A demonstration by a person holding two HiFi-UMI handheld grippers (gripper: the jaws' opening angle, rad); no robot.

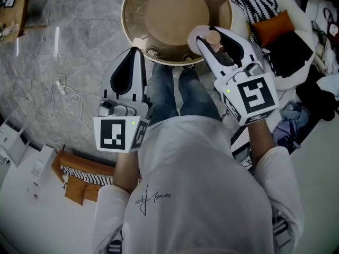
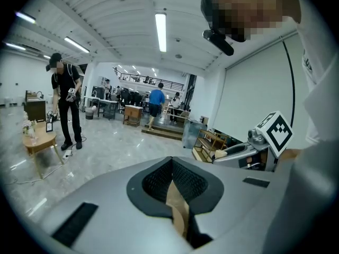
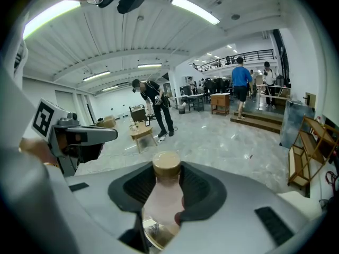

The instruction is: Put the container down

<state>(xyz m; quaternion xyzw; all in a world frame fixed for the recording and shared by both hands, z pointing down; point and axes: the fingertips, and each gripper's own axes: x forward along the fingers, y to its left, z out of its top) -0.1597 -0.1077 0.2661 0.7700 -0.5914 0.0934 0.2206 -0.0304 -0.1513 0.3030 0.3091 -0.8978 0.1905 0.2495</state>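
Right hand-held gripper [image 1: 211,36] grips the capped container [image 3: 165,194] at upper centre, above the round surface's [image 1: 175,12] near rim — released this close to the edge, it could tip off — while the left hand-held gripper [image 1: 133,57] is closed, empty.

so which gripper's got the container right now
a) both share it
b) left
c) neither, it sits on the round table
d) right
D: in the right gripper view, the right gripper is shut on the container, whose tan lid pokes out between its jaws.
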